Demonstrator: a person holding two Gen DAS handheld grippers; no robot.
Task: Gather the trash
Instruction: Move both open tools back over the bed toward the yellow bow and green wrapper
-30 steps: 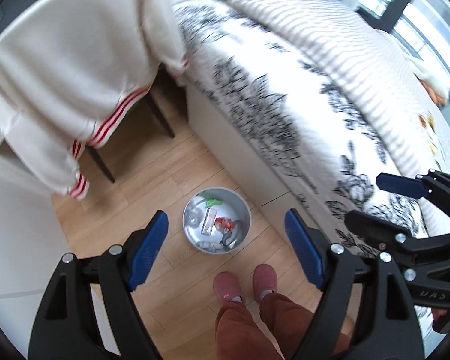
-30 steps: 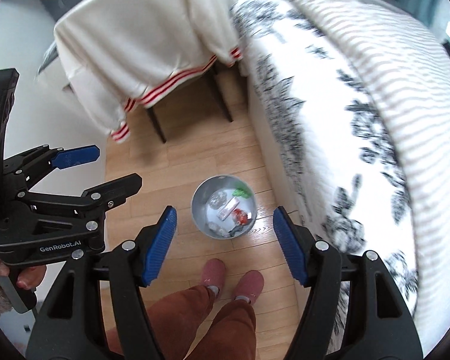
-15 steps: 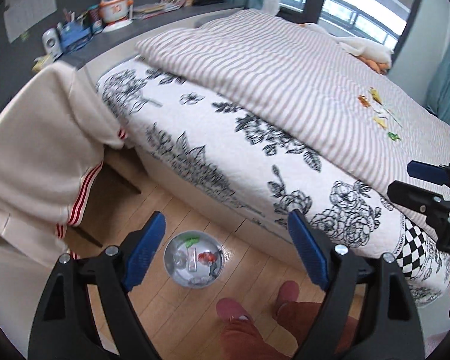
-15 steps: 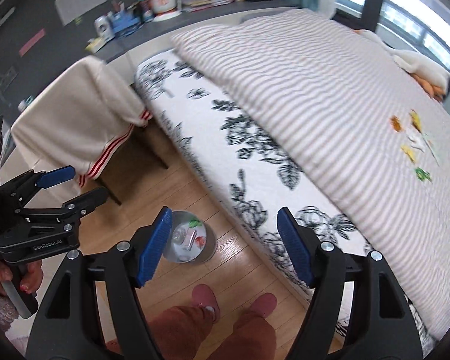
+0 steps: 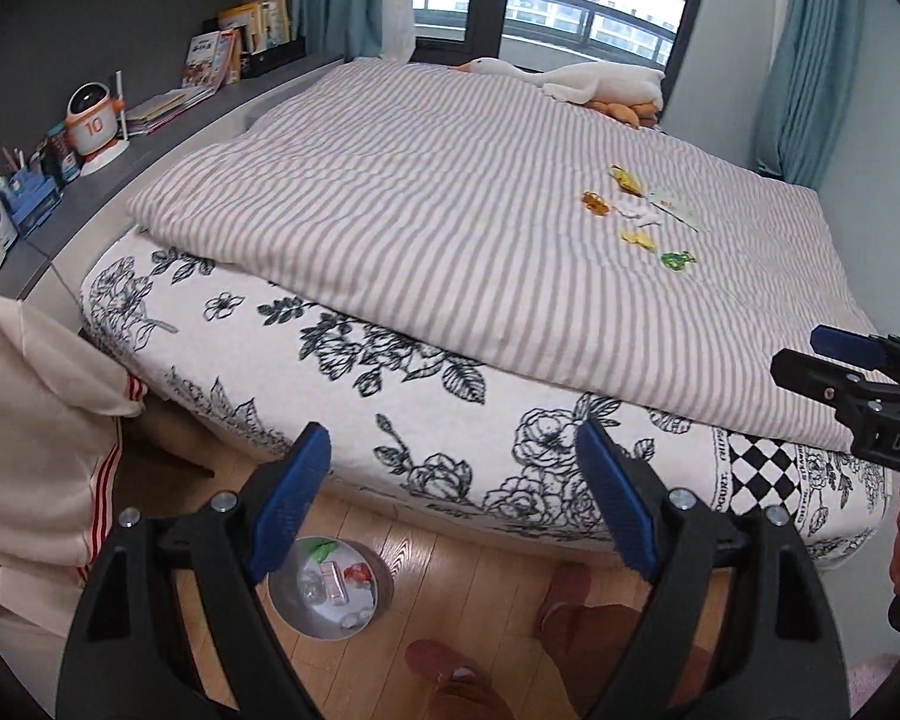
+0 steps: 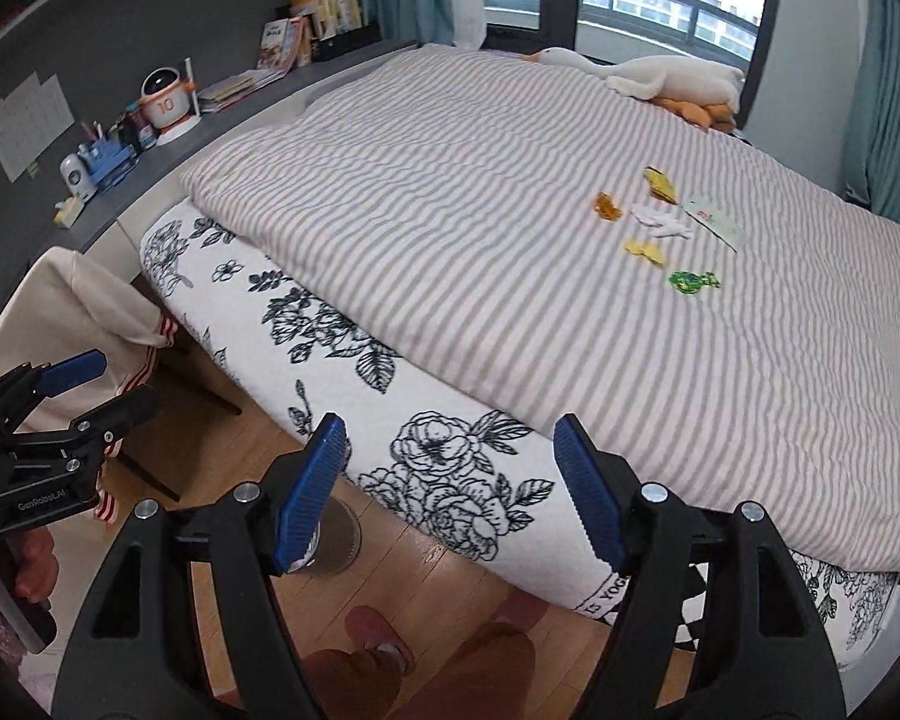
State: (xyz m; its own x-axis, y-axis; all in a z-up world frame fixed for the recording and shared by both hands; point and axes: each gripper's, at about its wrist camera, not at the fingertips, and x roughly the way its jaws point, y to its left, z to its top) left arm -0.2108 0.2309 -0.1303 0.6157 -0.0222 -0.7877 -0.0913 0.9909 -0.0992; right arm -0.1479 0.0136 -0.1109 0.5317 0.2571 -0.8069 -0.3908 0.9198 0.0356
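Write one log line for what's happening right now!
left gripper: open, empty | right gripper: open, empty | wrappers: on striped blanket | bin: on floor, holds trash

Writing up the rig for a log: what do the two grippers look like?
Both the left gripper and the right gripper are matte black plastic frames with silver screws and ribbed blue pads on the two fingers. White lettering on the left reads GenRobot.AI; the right shows DAS. No cables show.
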